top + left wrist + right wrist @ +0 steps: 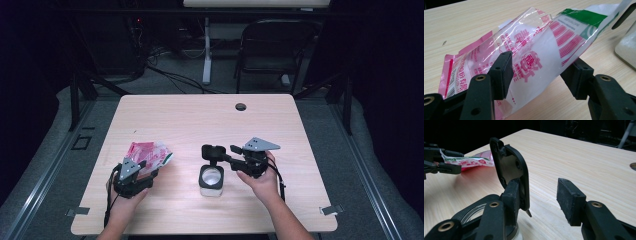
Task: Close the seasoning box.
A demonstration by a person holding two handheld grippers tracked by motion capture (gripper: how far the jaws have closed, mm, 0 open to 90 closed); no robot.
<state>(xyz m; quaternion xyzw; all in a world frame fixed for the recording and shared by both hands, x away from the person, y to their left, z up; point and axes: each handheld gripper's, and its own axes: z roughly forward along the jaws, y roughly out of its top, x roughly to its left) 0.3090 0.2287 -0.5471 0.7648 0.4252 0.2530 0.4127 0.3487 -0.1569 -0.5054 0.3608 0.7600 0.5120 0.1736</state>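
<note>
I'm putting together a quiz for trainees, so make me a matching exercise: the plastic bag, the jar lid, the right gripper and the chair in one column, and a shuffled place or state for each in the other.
1. plastic bag
2. jar lid
3. right gripper
4. chair

A. beyond the far edge of the table
B. gripped in the jaws of the left gripper
C. flipped up, open
D. jaws apart, gripping nothing

Pairs: 1-B, 2-C, 3-D, 4-A
</note>
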